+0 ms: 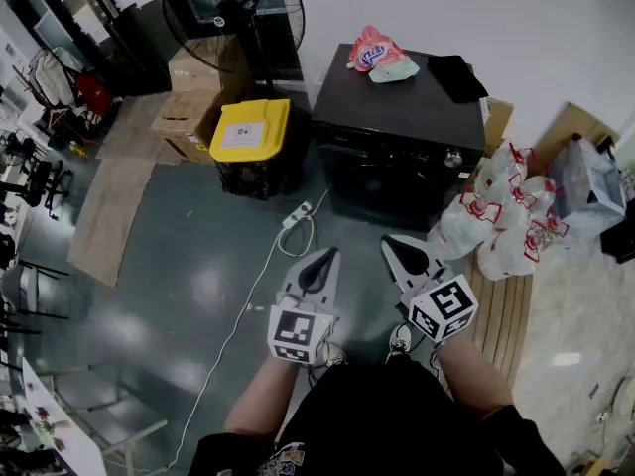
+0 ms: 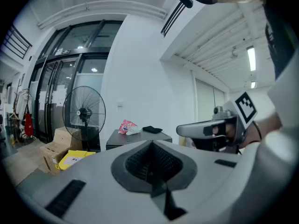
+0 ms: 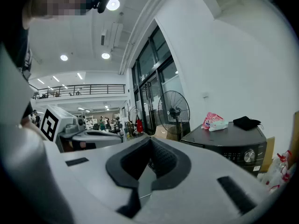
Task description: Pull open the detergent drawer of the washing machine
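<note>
**Detergent drawer not reached yet, both grippers shut & empty**

Approach step imo, nothing has begun on the drawer itself. The washing machine sits ahead of both sets of fingertips, well apart from them, w/ bare floor between. From the left gripper it's ahead and a bit to the right of the tips. From the right gripper it's pretty much straight ahead. Both pairs of jaws are pressed together w/ nothing between them, and each gripper view shows the pads meeting.

The drawer I can't pick out, it's too small and dark. The right gripper view shows the front panel w/ a dial beyond the fingers and off to their right. I'd guess the drawer is on that same strip, but that's only a guess.

Next move prob goes like this:
- walk in closer
- bring one gripper level w/ the panel
- spread its fingers and hook the drawer's front edge
- clamp and pull straight back

The right one looks better lined up.

Heads up: tied plastic bags sit near the right fingertips, ahead and to their right, so that side is crowded. The pink bag and black cloth on the lid are far beyond the tips, so they shouldn't matter.
</note>
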### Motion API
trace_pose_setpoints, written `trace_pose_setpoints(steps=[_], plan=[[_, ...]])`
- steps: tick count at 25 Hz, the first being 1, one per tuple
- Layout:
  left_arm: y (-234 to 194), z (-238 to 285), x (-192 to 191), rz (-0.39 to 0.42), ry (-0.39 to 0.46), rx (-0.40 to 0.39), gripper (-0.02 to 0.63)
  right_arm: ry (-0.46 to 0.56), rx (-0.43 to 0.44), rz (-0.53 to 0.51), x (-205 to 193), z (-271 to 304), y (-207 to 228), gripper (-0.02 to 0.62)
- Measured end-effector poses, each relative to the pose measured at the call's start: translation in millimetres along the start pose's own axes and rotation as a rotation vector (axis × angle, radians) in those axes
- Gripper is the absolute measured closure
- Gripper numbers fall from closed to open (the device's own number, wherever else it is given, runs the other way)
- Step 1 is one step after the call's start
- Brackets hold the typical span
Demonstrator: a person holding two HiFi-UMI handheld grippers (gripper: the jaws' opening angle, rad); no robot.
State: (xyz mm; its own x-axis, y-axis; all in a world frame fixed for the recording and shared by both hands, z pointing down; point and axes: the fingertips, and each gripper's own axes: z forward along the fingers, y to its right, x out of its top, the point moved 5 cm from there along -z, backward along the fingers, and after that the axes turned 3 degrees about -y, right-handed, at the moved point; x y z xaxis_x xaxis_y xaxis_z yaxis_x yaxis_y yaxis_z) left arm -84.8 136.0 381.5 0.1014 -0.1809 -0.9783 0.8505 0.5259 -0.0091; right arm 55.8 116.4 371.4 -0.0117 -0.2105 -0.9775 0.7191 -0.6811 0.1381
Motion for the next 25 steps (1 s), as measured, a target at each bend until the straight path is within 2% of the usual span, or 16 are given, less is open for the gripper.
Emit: trace_pose_setpoints(steps=[9, 14, 15, 17, 18, 25], plan=[[7.1, 7.4, 1.5, -0.02, -0.003, 0.004, 0.598, 0.019, 0.018, 0.002, 1.6, -3.9, 8.7, 0.589], [20.3, 17.0, 1.6, -0.053, 0.005, -0.029, 0.592, 0.019, 0.039, -0.001, 2.5, -10.5, 21.5, 0.571], [24.4, 20.0, 2.3, -0.058, 0.007, -0.035, 0.576, 0.02, 0.047, 0.001, 2.9, -12.7, 25.7, 0.537], [33.4, 26.9, 3.5, -0.064, 0.01, -0.037, 0.485, 0.024, 0.06, 0.003, 1.8, -18.0, 35.5, 0.516], [38.1, 30.3, 3.7, -0.064, 0.011, -0.034, 0.464, 0.026, 0.067, 0.002, 2.0, -21.0, 40.3, 0.505], [72.8, 56.1, 4.5, -0.064, 0.019, 0.01, 0.39, 0.032, 0.119, -0.019, 4.4, -49.2, 75.4, 0.445]])
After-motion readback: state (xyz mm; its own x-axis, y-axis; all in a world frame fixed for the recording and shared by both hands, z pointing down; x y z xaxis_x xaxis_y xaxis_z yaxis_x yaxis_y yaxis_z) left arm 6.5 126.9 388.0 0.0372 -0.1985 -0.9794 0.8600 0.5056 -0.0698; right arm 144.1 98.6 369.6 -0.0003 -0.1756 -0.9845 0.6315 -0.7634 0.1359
